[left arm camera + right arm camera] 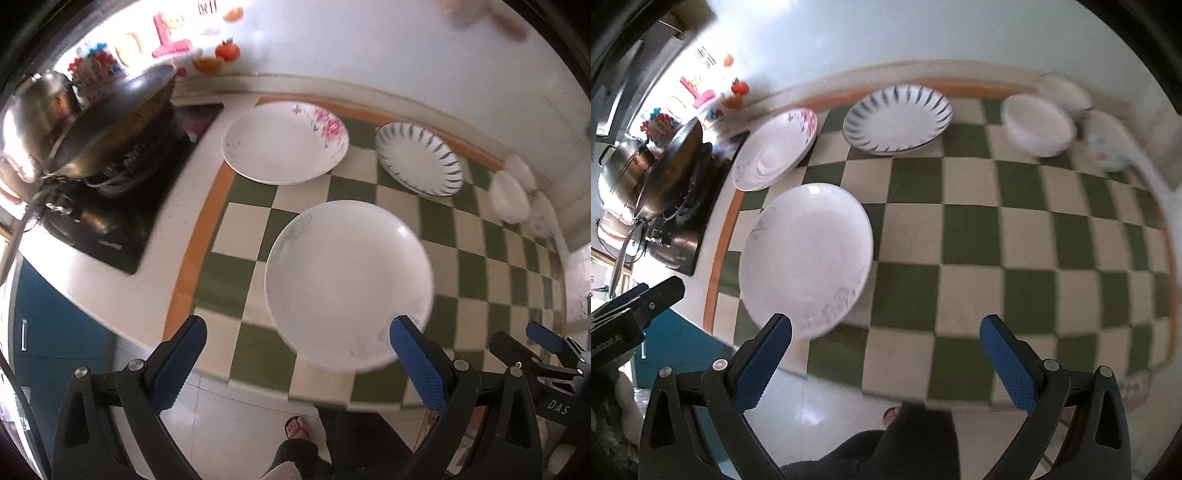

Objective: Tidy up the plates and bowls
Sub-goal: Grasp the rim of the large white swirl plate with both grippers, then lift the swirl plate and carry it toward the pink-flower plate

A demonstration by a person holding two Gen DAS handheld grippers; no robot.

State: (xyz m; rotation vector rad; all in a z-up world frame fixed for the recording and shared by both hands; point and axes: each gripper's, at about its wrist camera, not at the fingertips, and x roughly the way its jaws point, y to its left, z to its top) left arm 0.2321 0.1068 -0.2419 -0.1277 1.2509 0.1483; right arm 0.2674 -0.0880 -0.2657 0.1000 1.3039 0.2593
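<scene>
Left gripper (297,338) stands with its blue-padded jaws wide apart at the bottom of the left wrist view. It holds nothing. Its right-hand pad overlaps the near rim of the plain white round plate with a faint grey motif (349,282), which lies in the centre of the frame; whether pad and rim touch cannot be told.

Right gripper (886,334) likewise stands fully spread and empty at the bottom of the right wrist view. Its left-hand pad sits just at the near edge of the same plate (807,258), at centre left; contact cannot be confirmed.

All crockery rests on the green-and-cream checked mat with an orange border (971,295).
- White plate with pink flowers (284,142): upper centre of the left view, apart from the plain plate.
- White plate with dark blue radial strokes (419,158): upper right of centre, just beside the flowered plate.
- White bowls (1038,123): grouped in the upper right of the right view, near the wall, blurred.

Black stove top (110,206) carrying a dark metal wok (110,122) occupies the left of the left view, beside the mat.
</scene>
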